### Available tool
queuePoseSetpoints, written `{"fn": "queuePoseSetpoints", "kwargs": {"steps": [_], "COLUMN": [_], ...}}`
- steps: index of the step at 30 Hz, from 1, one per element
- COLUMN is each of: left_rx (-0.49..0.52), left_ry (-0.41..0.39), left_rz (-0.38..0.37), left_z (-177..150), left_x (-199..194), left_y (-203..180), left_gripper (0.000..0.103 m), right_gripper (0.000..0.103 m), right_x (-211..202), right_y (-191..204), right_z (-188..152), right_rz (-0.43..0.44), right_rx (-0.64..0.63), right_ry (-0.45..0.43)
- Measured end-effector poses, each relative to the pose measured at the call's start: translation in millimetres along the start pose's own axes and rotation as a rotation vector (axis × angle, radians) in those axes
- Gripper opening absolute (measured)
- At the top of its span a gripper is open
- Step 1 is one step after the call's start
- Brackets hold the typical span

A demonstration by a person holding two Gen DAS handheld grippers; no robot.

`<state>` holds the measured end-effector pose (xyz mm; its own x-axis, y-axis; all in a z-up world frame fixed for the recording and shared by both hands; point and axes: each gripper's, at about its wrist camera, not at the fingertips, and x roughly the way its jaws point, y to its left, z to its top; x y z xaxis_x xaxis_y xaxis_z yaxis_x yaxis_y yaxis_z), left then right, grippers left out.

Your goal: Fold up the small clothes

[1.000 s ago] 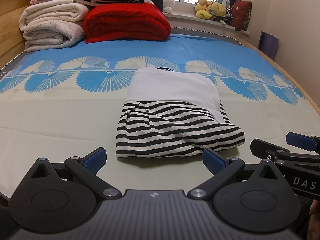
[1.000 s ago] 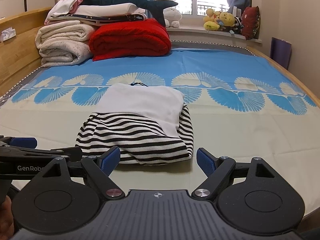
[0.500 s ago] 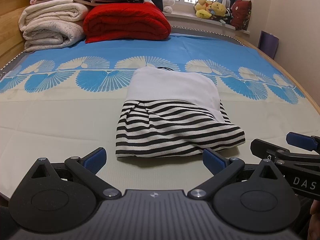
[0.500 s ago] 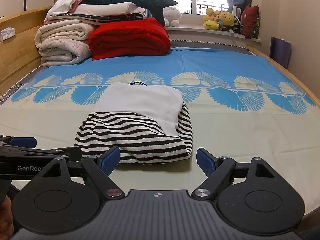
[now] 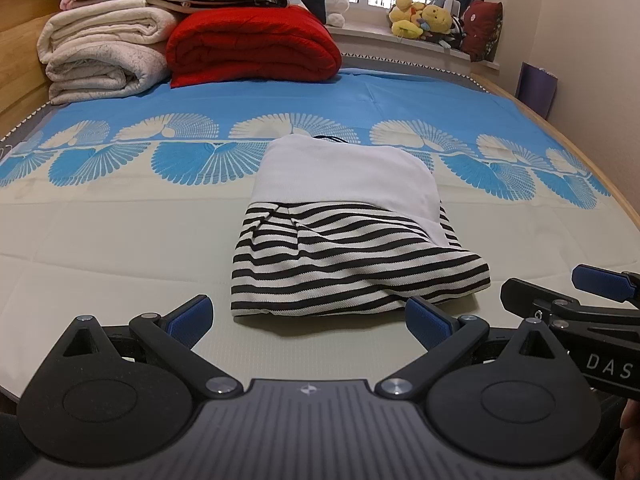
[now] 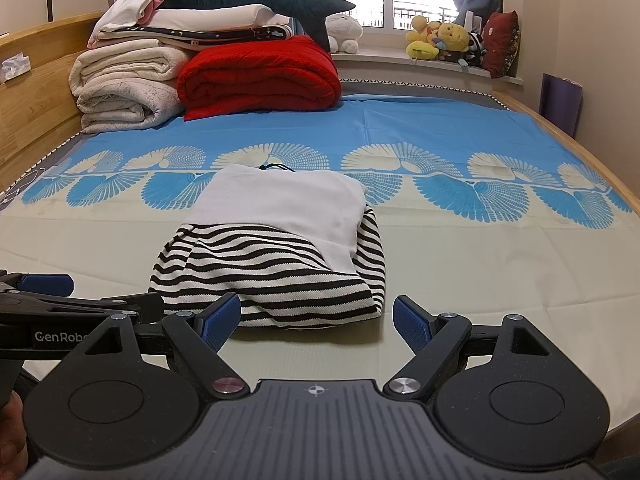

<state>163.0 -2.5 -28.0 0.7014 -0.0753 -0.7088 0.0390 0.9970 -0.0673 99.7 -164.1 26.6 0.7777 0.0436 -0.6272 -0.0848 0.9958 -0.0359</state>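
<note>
Nearest the cameras, the left hand-held gripper [image 5: 308,314] and the right hand-held gripper [image 6: 318,318] hung side by side just above the bed [image 5: 100,248], each with its blue fingers spread apart and nothing between them. Just beyond their tips the folded striped garment [image 5: 344,264] lay on the bed's pale near half, white part uppermost. Farther back sat a red blanket [image 6: 260,74] beside stacked cream blankets [image 6: 124,88].

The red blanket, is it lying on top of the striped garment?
No, the red blanket sits at the far end of the bed, well apart from the striped garment.
</note>
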Motion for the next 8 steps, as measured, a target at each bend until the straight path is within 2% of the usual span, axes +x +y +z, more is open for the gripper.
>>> {"fn": "queuePoseSetpoints", "kwargs": {"steps": [8], "left_rx": [0.003], "left_ry": [-0.003], "left_rz": [-0.003], "left_z": [-1.4], "left_x": [1.4], "left_y": [1.6], "left_gripper": [0.102], "right_gripper": [0.084], "right_x": [-0.1], "right_y": [0.0], "right_z": [0.2], "right_rz": [0.000], "right_rx": [0.000], "right_ry": [0.001]}}
